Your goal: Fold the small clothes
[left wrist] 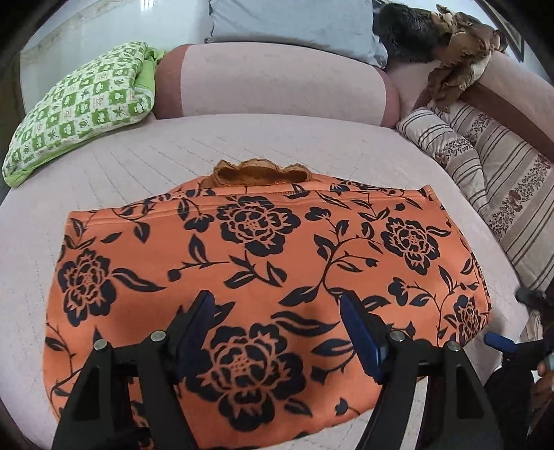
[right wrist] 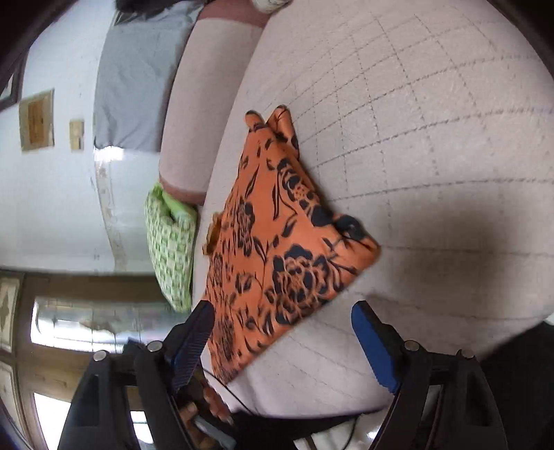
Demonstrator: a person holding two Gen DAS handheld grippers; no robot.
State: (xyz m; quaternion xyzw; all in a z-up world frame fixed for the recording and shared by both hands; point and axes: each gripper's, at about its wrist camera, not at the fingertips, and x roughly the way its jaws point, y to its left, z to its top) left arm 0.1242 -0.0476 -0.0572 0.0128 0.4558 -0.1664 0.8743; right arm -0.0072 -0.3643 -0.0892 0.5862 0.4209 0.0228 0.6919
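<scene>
An orange garment with a black flower print [left wrist: 263,277] lies folded flat on the pale pink quilted sofa seat [left wrist: 138,155]. A brown lace edge [left wrist: 258,173] sticks out at its far side. My left gripper [left wrist: 277,304] is open just above the garment's near half, holding nothing. In the right wrist view the same garment [right wrist: 277,249] lies ahead and to the left. My right gripper [right wrist: 282,315] is open and empty, over the garment's near corner and the seat [right wrist: 432,138]. The right gripper's tip also shows in the left wrist view [left wrist: 498,341].
A green checked pillow [left wrist: 79,104] lies at the seat's far left. A striped cushion [left wrist: 484,162] lies at the right. A pink bolster [left wrist: 270,83], a grey-blue pillow [left wrist: 294,27] and crumpled brown cloth [left wrist: 457,52] are at the back.
</scene>
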